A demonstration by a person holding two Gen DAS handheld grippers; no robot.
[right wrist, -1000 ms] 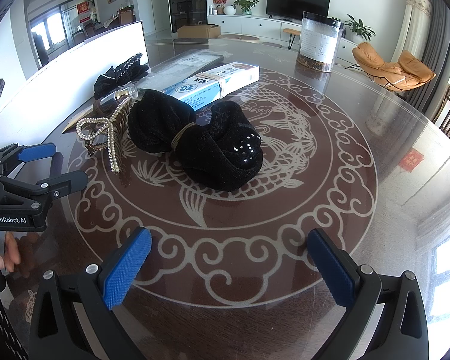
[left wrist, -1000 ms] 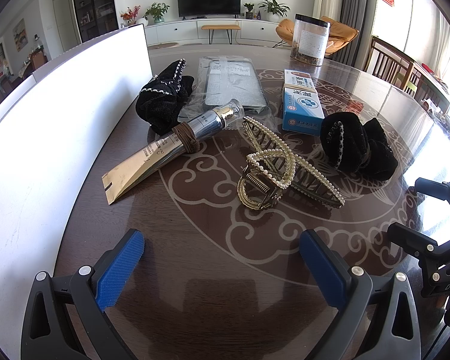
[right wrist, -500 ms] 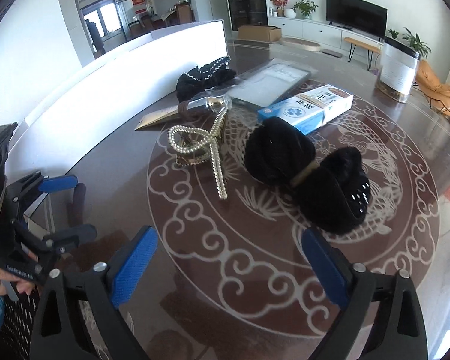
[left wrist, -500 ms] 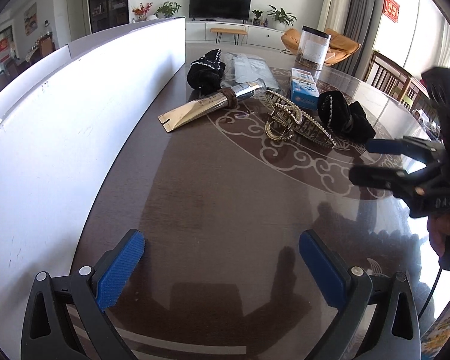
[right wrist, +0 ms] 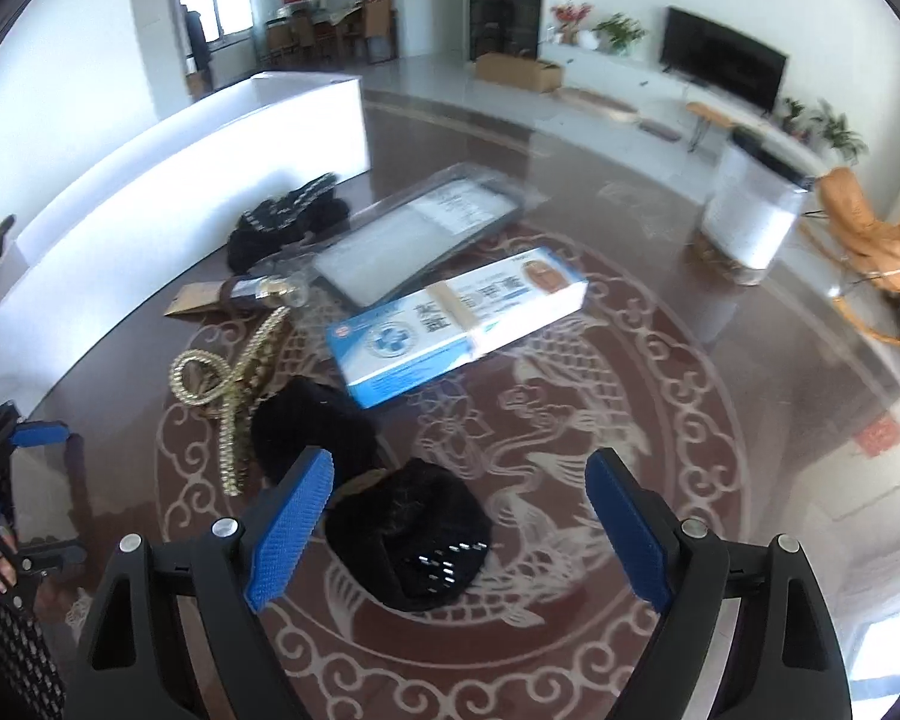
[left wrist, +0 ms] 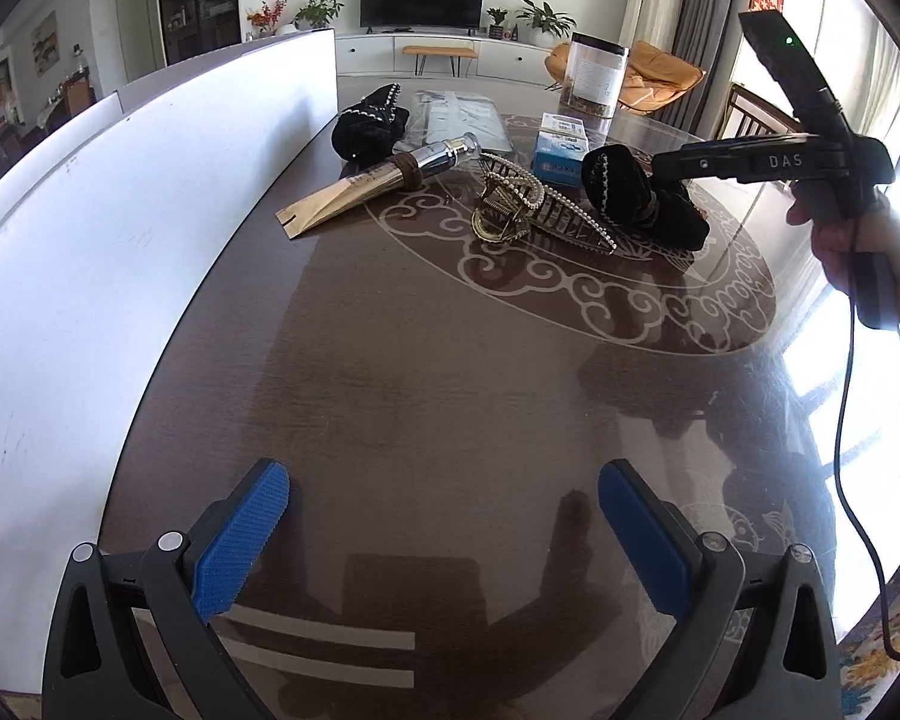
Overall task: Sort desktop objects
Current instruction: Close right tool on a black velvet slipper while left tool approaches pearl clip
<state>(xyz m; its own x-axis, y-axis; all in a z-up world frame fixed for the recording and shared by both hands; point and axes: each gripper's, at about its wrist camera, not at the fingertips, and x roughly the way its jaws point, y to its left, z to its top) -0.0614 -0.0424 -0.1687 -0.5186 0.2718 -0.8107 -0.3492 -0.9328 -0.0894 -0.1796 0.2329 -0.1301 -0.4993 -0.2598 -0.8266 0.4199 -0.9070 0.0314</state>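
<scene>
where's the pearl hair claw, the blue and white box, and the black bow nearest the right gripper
pearl hair claw (left wrist: 513, 204), left wrist view, on its gold spring hinge
blue and white box (right wrist: 456, 324), right wrist view, middle of its top face
black bow (right wrist: 411, 531), right wrist view, on its near lobe

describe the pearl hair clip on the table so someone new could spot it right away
On the dark round table, look at the pale scroll ring. The hair clip lies on its edge, between the tube and the black scrunchie. It alone is gold with pearl rows.
</scene>
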